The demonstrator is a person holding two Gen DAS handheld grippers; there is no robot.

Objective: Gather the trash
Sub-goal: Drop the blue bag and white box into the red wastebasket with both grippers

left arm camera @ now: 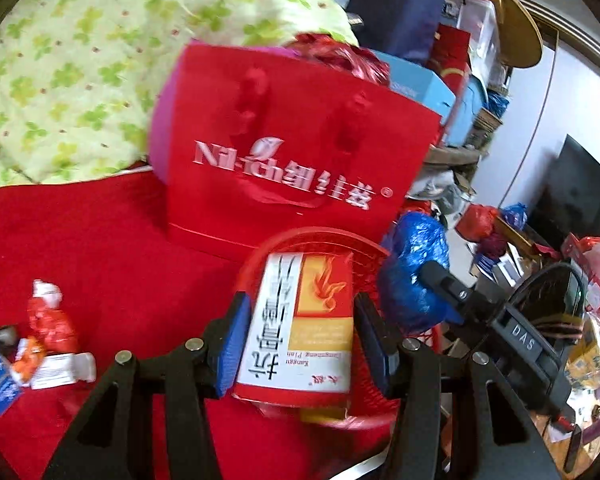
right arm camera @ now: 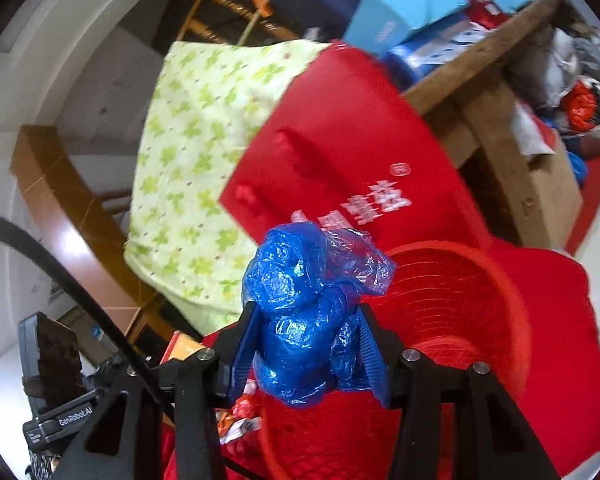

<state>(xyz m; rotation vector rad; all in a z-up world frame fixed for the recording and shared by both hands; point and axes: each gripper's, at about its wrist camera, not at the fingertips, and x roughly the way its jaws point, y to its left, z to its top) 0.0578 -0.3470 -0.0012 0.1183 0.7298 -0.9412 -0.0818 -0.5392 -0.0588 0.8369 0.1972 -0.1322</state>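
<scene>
My left gripper (left arm camera: 300, 340) is shut on a red, white and yellow medicine box (left arm camera: 300, 320) and holds it over the red plastic basket (left arm camera: 364, 248). My right gripper (right arm camera: 306, 352) is shut on a crumpled blue plastic bag (right arm camera: 300, 300), just left of the basket's rim (right arm camera: 516, 320). The bag also shows in the left wrist view (left arm camera: 416, 276), at the basket's right edge, with the right gripper's body (left arm camera: 516, 336) behind it. More crumpled wrappers (left arm camera: 40, 344) lie on the red cloth (left arm camera: 100, 248) at the left.
A red paper gift bag (left arm camera: 296, 152) stands behind the basket. A green floral quilt (left arm camera: 80, 60) lies behind it. Blue boxes (right arm camera: 404, 12), a wooden table (right arm camera: 496, 120) and cluttered bags (left arm camera: 484, 220) fill the right. Some scraps (right arm camera: 240, 416) lie below my right gripper.
</scene>
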